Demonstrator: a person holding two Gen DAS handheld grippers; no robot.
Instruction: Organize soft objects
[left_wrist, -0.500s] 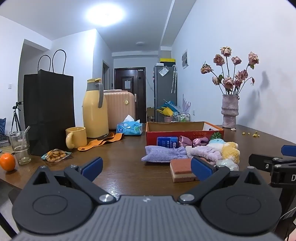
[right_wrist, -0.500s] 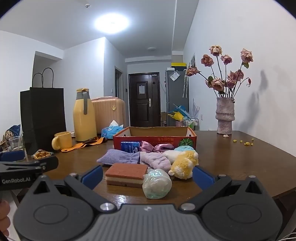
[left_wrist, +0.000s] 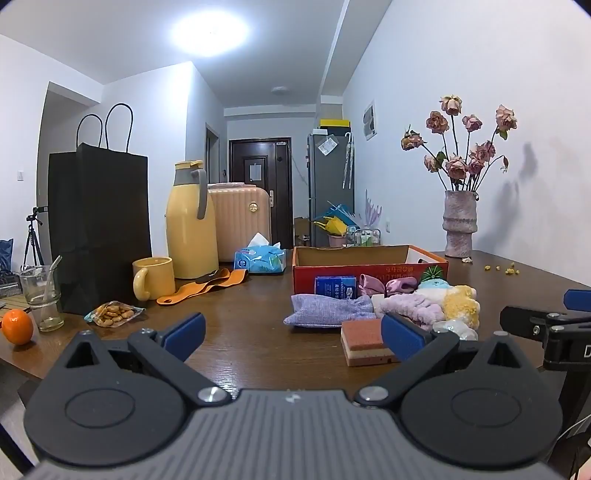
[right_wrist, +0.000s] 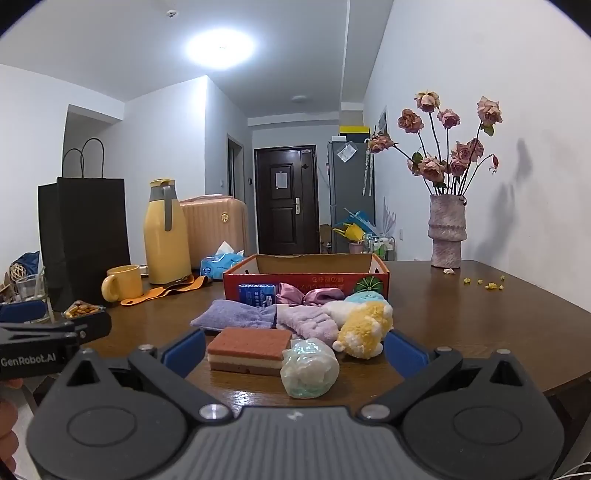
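Centre of the right wrist frame: sponge (right_wrist: 249, 349) left of wrapped ball (right_wrist: 309, 369), plush toy (right_wrist: 364, 328) right, pouch (right_wrist: 236, 314) behind, box (right_wrist: 306, 282) farther back. Vase (right_wrist: 447, 230) right; jug (right_wrist: 162, 240), mug (right_wrist: 123, 282) left.

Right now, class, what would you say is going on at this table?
A person holds two handheld grippers over a wooden table, both open and empty. The right gripper faces a pile of soft things: a layered sponge, a wrapped ball, a yellow plush toy, a lilac pouch. Behind the pile stands an open red cardboard box. The left gripper waits beside. Nothing is gripped yet.
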